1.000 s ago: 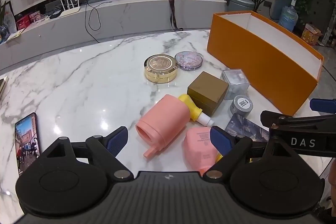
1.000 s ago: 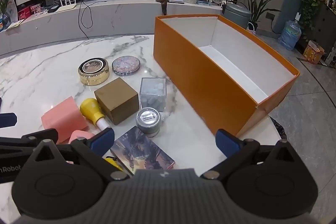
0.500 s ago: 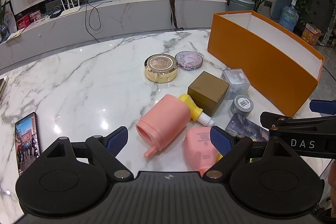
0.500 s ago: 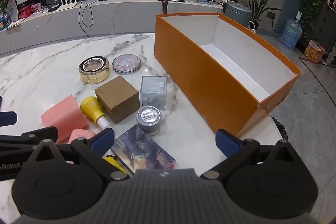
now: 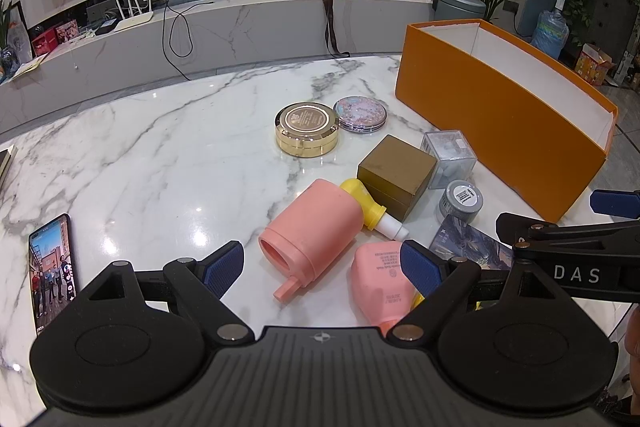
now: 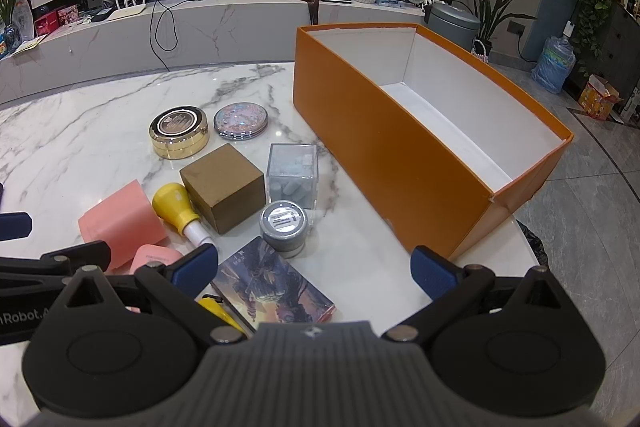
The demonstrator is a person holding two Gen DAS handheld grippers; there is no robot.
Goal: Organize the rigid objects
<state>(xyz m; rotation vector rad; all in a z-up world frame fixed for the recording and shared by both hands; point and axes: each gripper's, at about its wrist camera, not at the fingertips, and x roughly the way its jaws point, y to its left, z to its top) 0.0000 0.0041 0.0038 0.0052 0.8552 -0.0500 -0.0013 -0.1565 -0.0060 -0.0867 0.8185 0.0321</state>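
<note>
Both grippers hang low over the near edge of the marble worktop (image 5: pixel 168 163), each with its jaws spread wide and nothing between them. The left gripper (image 5: pixel 322 263) is above a pink bottle (image 5: pixel 316 227) lying on its side, its open mouth toward the gripper; just beside it to the right lies a second pink bottle (image 5: pixel 382 277), partly hidden by the gripper's right finger. The right gripper (image 6: pixel 316 265) hovers over a flat box with printed artwork (image 6: pixel 276 285) that lies near the worktop's front edge. Just beyond that box stands a small grey jar (image 6: pixel 283 223), and behind it a clear cube-shaped box (image 6: pixel 293 175) with pale pieces inside. Left of the cube sits a gold-brown cube box (image 6: pixel 224 185), with a yellow bottle (image 6: pixel 176 207) lying against it, white cap toward the grippers. Farther back a round gold compact (image 6: pixel 179 131) and a glittery round mirror case (image 6: pixel 240 120) sit side by side, possibly touching. The long orange box (image 6: pixel 384 155) stands open on the right, its white inside bare. A phone (image 5: pixel 52 267) with a lit screen lies at the far left.
</note>
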